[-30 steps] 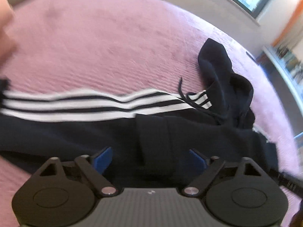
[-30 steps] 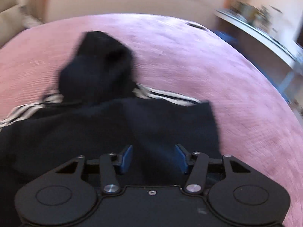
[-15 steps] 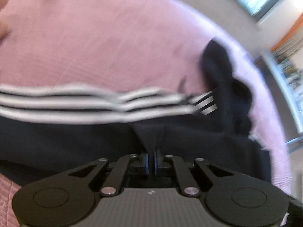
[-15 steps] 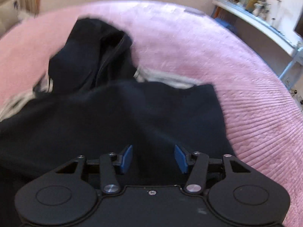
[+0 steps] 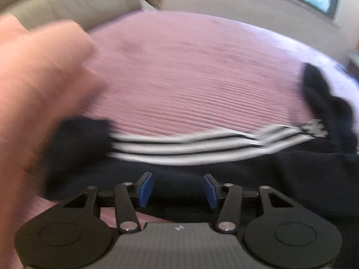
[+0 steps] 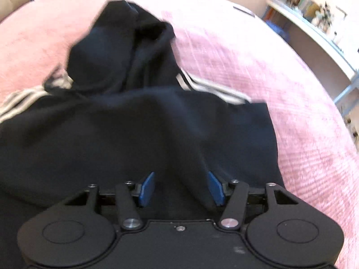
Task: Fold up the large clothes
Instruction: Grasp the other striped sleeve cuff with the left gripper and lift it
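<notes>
Your left gripper (image 5: 177, 189) is spread wide, blue pads (image 5: 143, 189) apart, nothing clamped. It hovers over the near edge of the black hooded sweatshirt with white sleeve stripes (image 5: 291, 174). The striped sleeve (image 5: 202, 148) runs left to right just beyond the fingers, its dark cuff at the left end. The left view is motion-blurred. A blurred bare hand (image 5: 38, 103) fills the left side of that view; can't tell whether it touches the cuff.

Your right gripper (image 6: 181, 189) is also wide, with black fabric bunched up between the pads (image 6: 147, 189) but not pinched. The sweatshirt body (image 6: 134, 134) spreads ahead of it, with the hood (image 6: 121, 44) crumpled at the far side and stripes showing on both the left and right of the hood.

The garment lies on a pink ribbed bedspread (image 6: 258, 67). A white shelf unit (image 6: 314, 29) stands far right, and a beige padded headboard (image 5: 67, 2) is far left in the left view.
</notes>
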